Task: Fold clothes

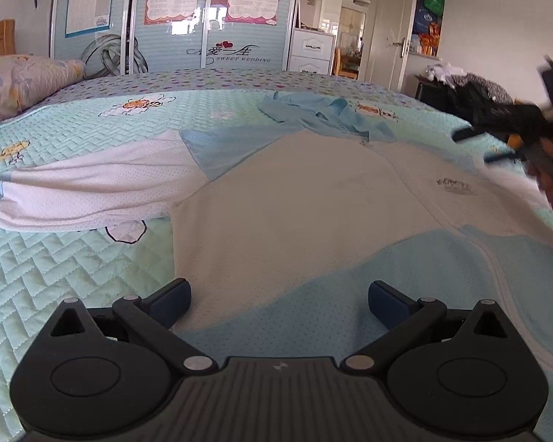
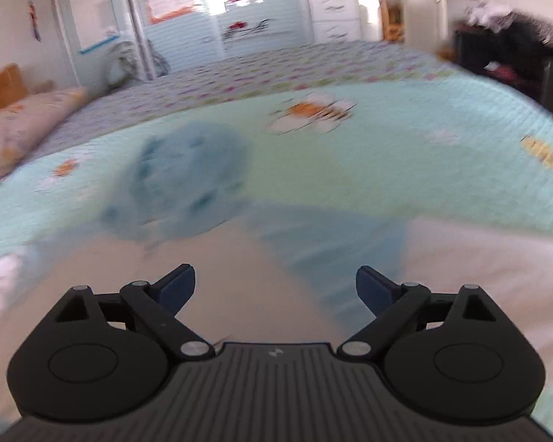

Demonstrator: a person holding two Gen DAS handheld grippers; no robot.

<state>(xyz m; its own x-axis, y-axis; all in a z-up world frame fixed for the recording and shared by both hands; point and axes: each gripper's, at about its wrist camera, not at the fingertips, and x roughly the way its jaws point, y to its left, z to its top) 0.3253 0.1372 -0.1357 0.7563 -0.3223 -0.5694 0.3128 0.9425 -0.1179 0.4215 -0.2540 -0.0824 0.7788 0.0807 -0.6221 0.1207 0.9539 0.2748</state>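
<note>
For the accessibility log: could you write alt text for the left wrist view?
A white and light-blue jacket lies spread flat on a quilted mint bedspread, one sleeve stretched out to the left. The left tongs hang open just above its hem, gripping nothing. The right tongs, blurred, are at the right edge.

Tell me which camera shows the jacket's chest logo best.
The left wrist view: the chest logo is sharp there, on the white panel of the jacket spread on the bed. The right wrist view is motion-blurred and shows only white and blue fabric, no logo.
</note>
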